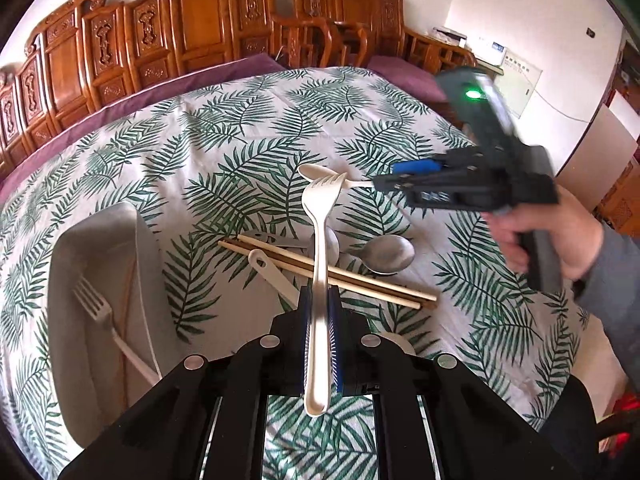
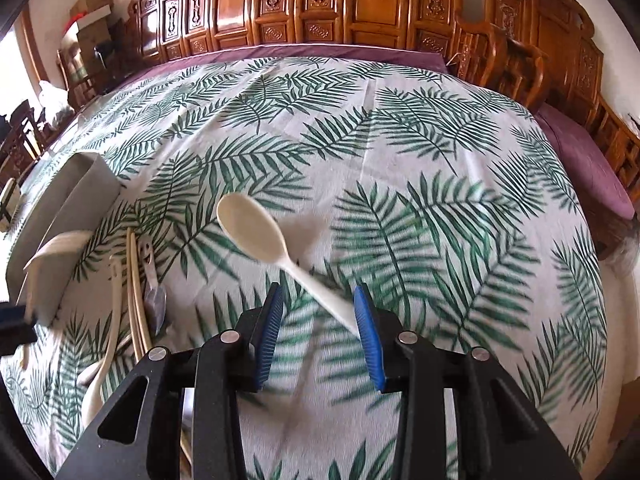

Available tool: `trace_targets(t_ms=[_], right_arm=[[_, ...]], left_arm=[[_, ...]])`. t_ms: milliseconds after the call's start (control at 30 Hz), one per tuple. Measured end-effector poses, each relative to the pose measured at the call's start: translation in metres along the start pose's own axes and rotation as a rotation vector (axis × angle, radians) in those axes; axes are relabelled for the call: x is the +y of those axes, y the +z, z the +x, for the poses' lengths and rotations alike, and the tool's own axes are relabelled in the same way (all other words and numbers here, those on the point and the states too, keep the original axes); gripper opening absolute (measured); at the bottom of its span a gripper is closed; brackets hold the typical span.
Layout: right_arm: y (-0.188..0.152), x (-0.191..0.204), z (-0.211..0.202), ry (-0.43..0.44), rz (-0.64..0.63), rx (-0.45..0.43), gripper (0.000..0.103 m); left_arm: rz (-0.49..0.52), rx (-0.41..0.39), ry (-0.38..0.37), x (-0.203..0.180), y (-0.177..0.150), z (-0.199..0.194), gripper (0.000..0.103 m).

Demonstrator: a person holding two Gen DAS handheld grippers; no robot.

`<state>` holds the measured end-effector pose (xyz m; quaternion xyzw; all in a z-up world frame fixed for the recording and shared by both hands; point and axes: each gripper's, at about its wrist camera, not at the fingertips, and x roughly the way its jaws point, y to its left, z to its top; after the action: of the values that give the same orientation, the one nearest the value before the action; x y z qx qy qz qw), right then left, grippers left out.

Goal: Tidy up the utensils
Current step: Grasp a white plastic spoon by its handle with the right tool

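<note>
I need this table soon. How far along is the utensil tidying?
Done: one white fork lies in the grey tray. In hand: the left gripper clamps a cream fork; a cream spoon sits between the right gripper's open jaws, not clamped. Left: chopsticks and a metal spoon, among others, on the tablecloth.

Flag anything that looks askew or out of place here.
The cream spoon hangs crooked in the right gripper: its handle touches only one blue pad while the jaws stand apart. On the tablecloth, chopsticks and spoons lie crisscrossed outside the grey tray.
</note>
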<state>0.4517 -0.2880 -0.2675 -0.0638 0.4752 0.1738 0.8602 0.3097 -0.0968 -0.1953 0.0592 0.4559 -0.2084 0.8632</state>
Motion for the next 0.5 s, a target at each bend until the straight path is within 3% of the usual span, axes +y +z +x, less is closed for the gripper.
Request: trace_targets(t_ms=[200,500], right_arm=[[0.013,0.009,0.010,0.042,-0.018,0.024,0.040],[0.015,0.016,0.029,0.016,-0.075,0.101,0.040]], left_arm=[[0.000,-0.014,-0.001,0.005,-0.003,-0.012,0.008],[-0.011,-0.016,-0.001,0.011,-0.011,-0.018,0.008]])
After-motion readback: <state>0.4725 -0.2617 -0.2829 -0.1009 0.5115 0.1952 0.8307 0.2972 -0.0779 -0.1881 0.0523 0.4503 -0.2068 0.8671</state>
